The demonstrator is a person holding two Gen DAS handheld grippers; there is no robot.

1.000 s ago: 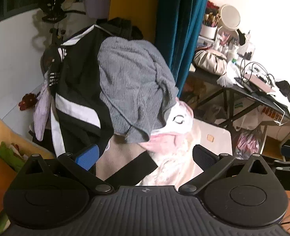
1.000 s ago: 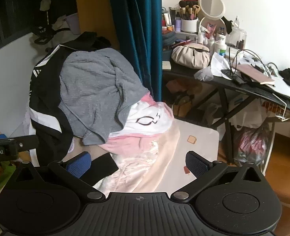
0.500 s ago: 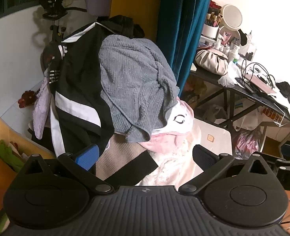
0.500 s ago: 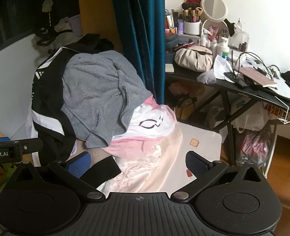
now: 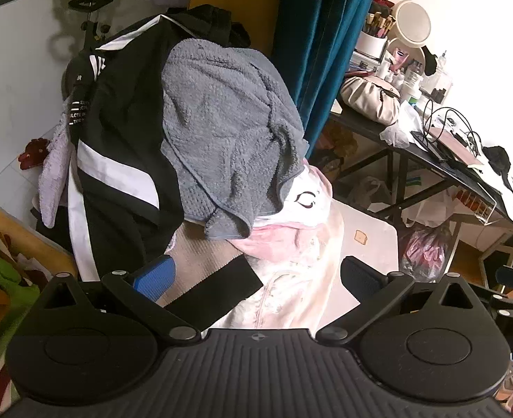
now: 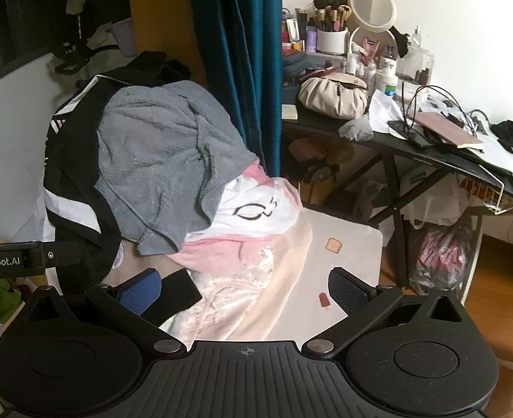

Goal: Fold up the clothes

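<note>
clothes lie heaped in the middle and left of both frames: a grey fleece towel-like garment (image 5: 221, 132) draped on top, a black jacket with white stripes (image 5: 117, 160) under it to the left, a white and pink piece with a drawn eye (image 6: 256, 216) below right, and pale satin-looking fabric (image 6: 242, 299) spilling toward the bottom. what the heap rests on is hidden.

the grey piece looks soft, thick and light, likely to sag and cling to what is under it; its loose lower hem near the frame centre seems the easiest place to pinch. the satin fabric probably slides, so it would want a firmer grip at a seam.

the left hand-held gripper (image 5: 254, 277) is spread wide and holds nothing, its blue pad low before the heap. the right hand-held gripper (image 6: 242, 287) is likewise spread and empty.

on the table (image 6: 413, 149) at upper right, a white cup (image 6: 331, 40) holds makeup brushes, and a beige pouch (image 6: 333, 95) lies shut, contents unseen. below the table a plastic bag (image 6: 441, 257) holds something reddish.
</note>
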